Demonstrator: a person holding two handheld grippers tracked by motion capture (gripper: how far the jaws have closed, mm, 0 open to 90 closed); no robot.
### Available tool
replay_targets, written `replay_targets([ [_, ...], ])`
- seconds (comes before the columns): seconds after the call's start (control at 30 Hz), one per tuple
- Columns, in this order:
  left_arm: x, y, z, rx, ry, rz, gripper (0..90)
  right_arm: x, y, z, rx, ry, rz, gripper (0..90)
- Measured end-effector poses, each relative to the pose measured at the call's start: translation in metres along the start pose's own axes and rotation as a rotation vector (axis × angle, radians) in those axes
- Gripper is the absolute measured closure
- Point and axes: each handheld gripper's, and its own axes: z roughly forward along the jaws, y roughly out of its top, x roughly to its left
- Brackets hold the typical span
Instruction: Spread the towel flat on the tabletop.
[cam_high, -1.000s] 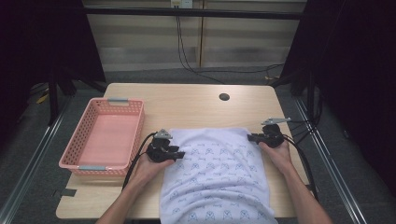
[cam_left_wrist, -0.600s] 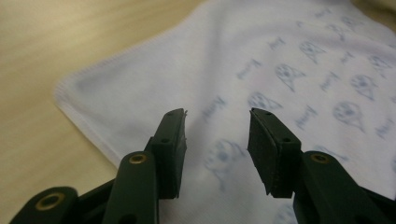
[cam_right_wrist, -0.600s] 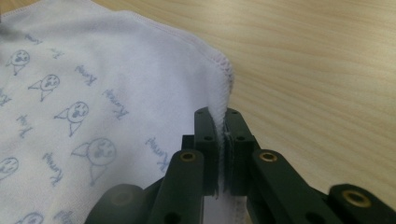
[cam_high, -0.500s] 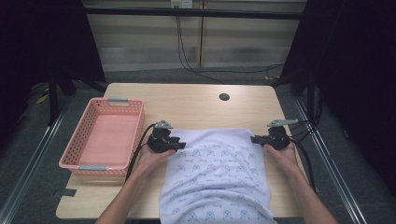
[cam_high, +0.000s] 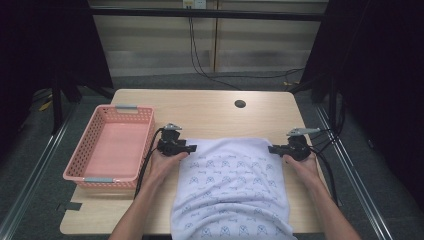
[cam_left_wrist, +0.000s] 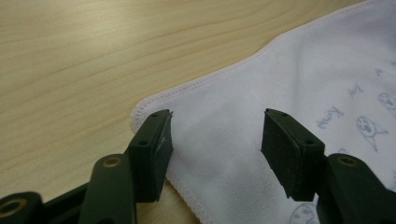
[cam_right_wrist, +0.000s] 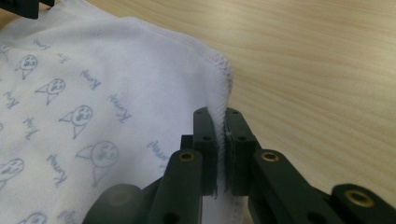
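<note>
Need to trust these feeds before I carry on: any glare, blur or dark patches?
High view: table evenly lit, surroundings dark. Left gripper view: soft sheen on the wood, near jaws blurred. Right gripper view: cloth hem sharp, no glare.

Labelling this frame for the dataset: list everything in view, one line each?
cloth: one, white with a small blue print, spread on the table's near half, its near end hanging over the edge
basket: one, pink plastic mesh, on the table's left side
table: one, light wood, with a dark round hole near its far edge
left gripper: one, black, jaws apart over the cloth's far left corner, just opened, pads not pressing on it
right gripper: one, black, jaws pinched on the cloth's far right corner
forearms: two, bare, coming in from the near edge
</note>
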Motion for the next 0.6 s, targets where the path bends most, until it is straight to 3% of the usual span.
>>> replay_targets([
  [0.1,-0.001,-0.001,0.002,0.028,0.026,0.039,42.3,0.001,0.0,0.002,0.006,0.005,0.007,85.2],
  [0.3,0.006,-0.005,-0.001,0.001,0.011,0.011,43.2,-0.001,-0.001,0.0,-0.003,0.003,0.009,84.4],
  [0.37,0.003,-0.005,0.002,-0.001,0.008,0.022,40.3,-0.001,-0.001,0.001,-0.003,0.005,0.011,84.3],
  [0.4,-0.003,-0.004,0.005,0.016,0.027,0.061,40.0,0.0,-0.001,0.001,-0.003,0.011,0.011,84.3],
  [0.43,-0.003,-0.004,0.005,0.016,0.027,0.061,40.2,0.0,-0.001,0.001,-0.003,0.011,0.011,84.3],
  [0.47,-0.004,-0.003,0.005,0.027,0.008,0.073,40.2,0.0,-0.001,0.001,-0.003,0.014,0.011,84.3],
  [0.5,-0.004,-0.002,0.005,0.033,-0.004,0.081,48.7,0.001,-0.001,0.001,-0.003,0.016,0.01,84.3],
  [0.6,-0.006,-0.003,0.005,0.045,-0.039,0.097,54.9,0.0,-0.001,0.0,-0.006,0.017,0.012,84.4],
])
